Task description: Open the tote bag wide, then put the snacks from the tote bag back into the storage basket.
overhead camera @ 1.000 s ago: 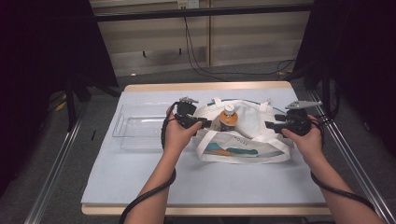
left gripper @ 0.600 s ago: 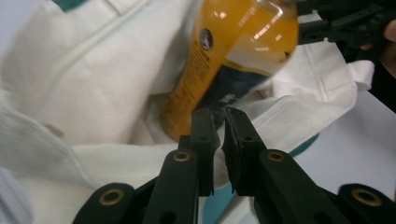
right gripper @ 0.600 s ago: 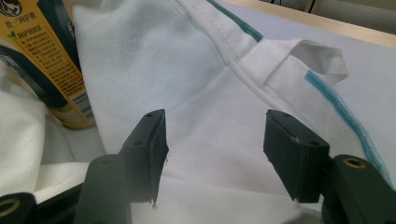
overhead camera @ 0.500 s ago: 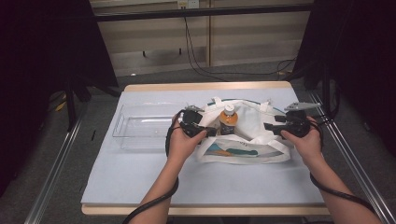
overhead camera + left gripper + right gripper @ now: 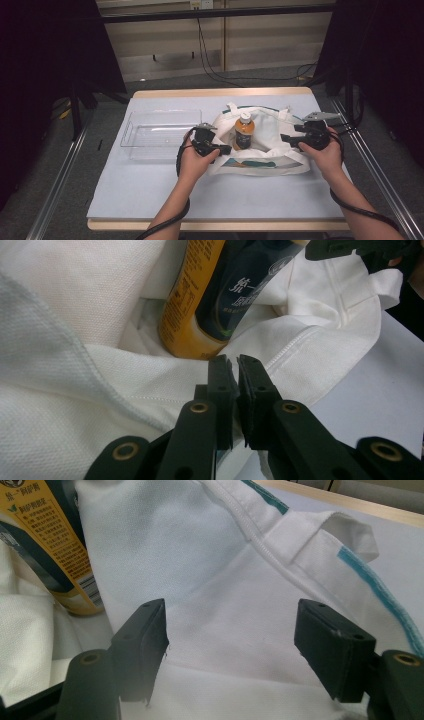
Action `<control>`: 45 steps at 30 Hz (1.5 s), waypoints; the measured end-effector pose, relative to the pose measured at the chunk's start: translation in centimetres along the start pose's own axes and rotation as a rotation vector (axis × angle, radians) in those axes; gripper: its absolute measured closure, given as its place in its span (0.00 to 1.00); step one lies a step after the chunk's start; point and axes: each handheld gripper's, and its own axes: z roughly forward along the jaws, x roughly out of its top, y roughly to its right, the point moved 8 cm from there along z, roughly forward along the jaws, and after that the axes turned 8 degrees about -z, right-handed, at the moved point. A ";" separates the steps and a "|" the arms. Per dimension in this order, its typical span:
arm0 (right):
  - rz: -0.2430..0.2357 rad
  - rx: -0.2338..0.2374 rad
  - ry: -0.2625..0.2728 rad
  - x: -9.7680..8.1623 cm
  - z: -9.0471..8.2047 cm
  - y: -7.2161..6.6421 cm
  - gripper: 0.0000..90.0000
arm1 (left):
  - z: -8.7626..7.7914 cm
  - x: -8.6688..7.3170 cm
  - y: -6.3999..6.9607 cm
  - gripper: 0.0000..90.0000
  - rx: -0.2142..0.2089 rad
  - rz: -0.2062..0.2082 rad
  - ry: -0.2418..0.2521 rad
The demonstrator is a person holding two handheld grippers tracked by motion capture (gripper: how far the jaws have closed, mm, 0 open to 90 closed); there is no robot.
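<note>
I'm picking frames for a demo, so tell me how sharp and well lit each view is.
High view: the table is evenly lit and sharp, the surroundings fall into near black. Left gripper view: the tongs are crisp, the nearest folds of the white bag soft. Right gripper view: the bottle label is slightly blurred, the bag fabric bright without glare.

Light falls from overhead onto the table (image 5: 150,185), which is evenly bright, while the room on both sides sinks into near black. Shadows beneath the hands are soft and short. The high view is slightly grainy but sharp. In the gripper views the bag (image 5: 65,300) glares white, and the near claw parts look soft and dark.
</note>
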 end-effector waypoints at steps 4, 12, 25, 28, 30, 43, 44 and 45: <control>0.001 0.001 0.007 -0.1 0.0 0.0 0.30 | 0.0 0.0 0.0 0.95 0.002 0.003 -0.003; 0.020 0.027 0.017 0.7 -0.7 -1.0 0.16 | -0.5 1.2 0.2 0.86 0.006 0.004 0.009; 0.032 0.027 0.062 1.6 -2.5 -1.7 0.09 | -1.5 4.3 0.0 0.49 0.087 0.077 0.080; 0.040 0.045 0.051 2.1 -3.1 -1.7 0.08 | -1.5 4.8 0.0 0.42 0.095 0.090 0.076; 0.047 0.042 0.058 2.4 -3.4 -1.8 0.08 | -1.3 5.1 0.2 0.38 0.109 0.095 0.080; 0.051 0.044 0.030 2.1 -3.4 -1.9 0.05 | -0.7 6.1 1.0 0.25 0.107 0.074 0.070; 0.049 0.045 0.029 2.1 -3.4 -1.9 0.05 | -0.7 6.1 1.0 0.25 0.105 0.074 0.070; 0.047 0.047 0.031 2.1 -3.5 -2.0 0.05 | -0.7 6.1 1.0 0.25 0.106 0.075 0.069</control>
